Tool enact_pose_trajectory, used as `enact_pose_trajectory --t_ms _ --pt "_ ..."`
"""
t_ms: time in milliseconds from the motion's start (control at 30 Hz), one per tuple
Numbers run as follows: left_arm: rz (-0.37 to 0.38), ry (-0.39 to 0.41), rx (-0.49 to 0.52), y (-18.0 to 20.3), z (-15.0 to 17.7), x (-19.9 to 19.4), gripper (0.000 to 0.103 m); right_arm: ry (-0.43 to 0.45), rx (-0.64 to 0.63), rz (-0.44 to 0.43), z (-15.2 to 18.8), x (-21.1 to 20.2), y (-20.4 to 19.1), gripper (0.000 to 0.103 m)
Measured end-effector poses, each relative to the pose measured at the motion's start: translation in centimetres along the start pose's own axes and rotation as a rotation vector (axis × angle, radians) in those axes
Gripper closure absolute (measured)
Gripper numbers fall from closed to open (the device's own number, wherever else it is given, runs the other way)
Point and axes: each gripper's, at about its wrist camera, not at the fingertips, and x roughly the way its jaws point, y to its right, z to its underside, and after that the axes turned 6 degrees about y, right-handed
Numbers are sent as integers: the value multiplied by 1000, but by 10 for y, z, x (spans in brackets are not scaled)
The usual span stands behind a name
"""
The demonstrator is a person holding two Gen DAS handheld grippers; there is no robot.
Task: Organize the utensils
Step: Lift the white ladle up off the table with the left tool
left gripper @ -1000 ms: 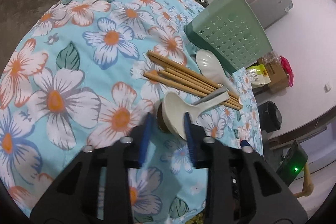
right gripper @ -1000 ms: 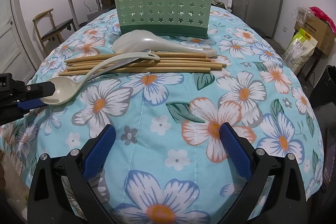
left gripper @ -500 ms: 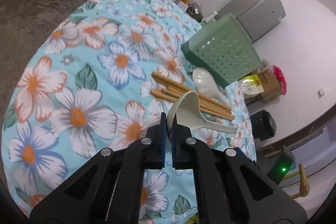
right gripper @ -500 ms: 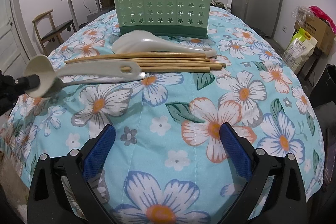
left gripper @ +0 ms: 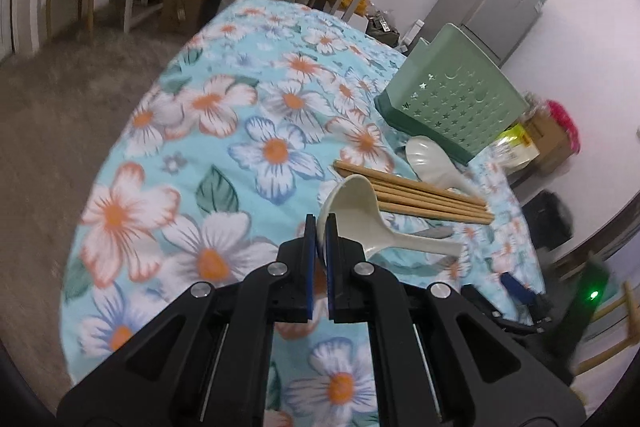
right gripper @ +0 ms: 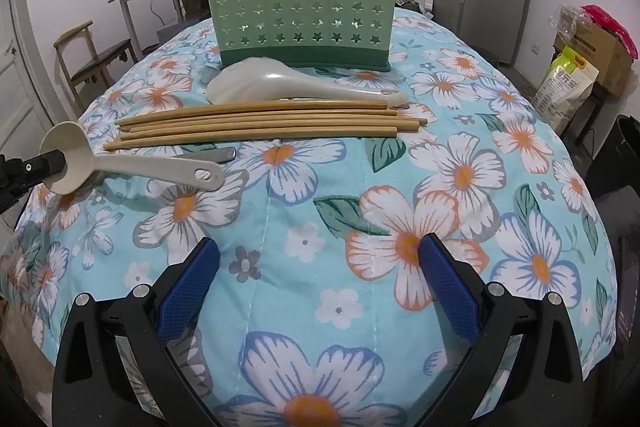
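Utensils are mid-sort: the beige spoon (left gripper: 352, 215) is pinched by its bowl rim in the left gripper (left gripper: 320, 227), jaws closed on it, handle sticking out w/ its end low over the floral cloth (left gripper: 276, 151) near the table's left edge. Whether the handle tip touches the cloth I can't tell. Right gripper (right gripper: 318, 283) hangs wide open at the near edge, nothing btwn its jaws. So the step in hand looks like the pickup of spoon no. 1; next move prob. calls for carrying it over the chopsticks (right gripper: 260, 125) and the white spoon (right gripper: 280, 81) to the green holder (right gripper: 302, 11) at the far side, then tipping it handle-down into a slot, w/o the rim slipping from such a thin pinch. Left wrist view shows the pad contact on the rim close up, plus the holder's side, but not its open top. Right wrist view shows the whole row: holder, white spoon just in front, chopsticks side by side, and a grey metal handle (right gripper: 218, 155) poking out behind the beige spoon, mostly hidden in the other view.
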Motion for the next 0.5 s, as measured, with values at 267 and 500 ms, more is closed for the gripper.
enact_pose_trajectory --t_ms 267,500 --pt "7 71 85 5 -9 -7 100 -2 0 4 -1 1 -1 6" --pt "72 169 8 -5 -33 -31 101 39 -75 -9 -10 -20 -12 6"
